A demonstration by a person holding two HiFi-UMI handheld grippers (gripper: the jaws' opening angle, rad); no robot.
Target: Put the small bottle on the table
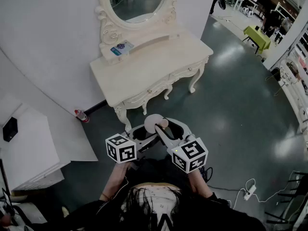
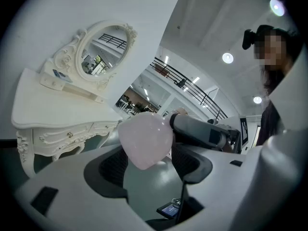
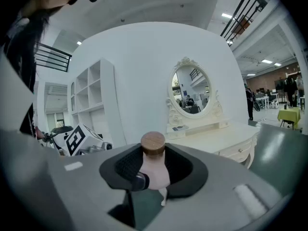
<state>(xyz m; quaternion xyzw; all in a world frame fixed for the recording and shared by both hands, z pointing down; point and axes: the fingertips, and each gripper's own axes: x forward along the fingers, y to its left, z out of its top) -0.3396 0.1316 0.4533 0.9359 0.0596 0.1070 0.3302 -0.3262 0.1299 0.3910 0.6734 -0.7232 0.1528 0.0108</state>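
While your right gripper (image 3: 155, 170) clamps the small bottle (image 3: 154, 160), wooden cap up, and your left gripper (image 2: 151, 166) gapes wide around its rounded body, the table (image 1: 154, 71) lies straight ahead of both, well apart.

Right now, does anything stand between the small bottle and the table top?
Nothing visible does. The right gripper holds the small bottle short of the table; only open floor lies between, and the table's front is free.

Small bottle (image 3: 154, 173): smooth matt body, wood-grain cap (image 3: 153, 143). Surface (image 1: 144, 73): cream glossy paint. Floor (image 1: 231, 100): polished, reflective.
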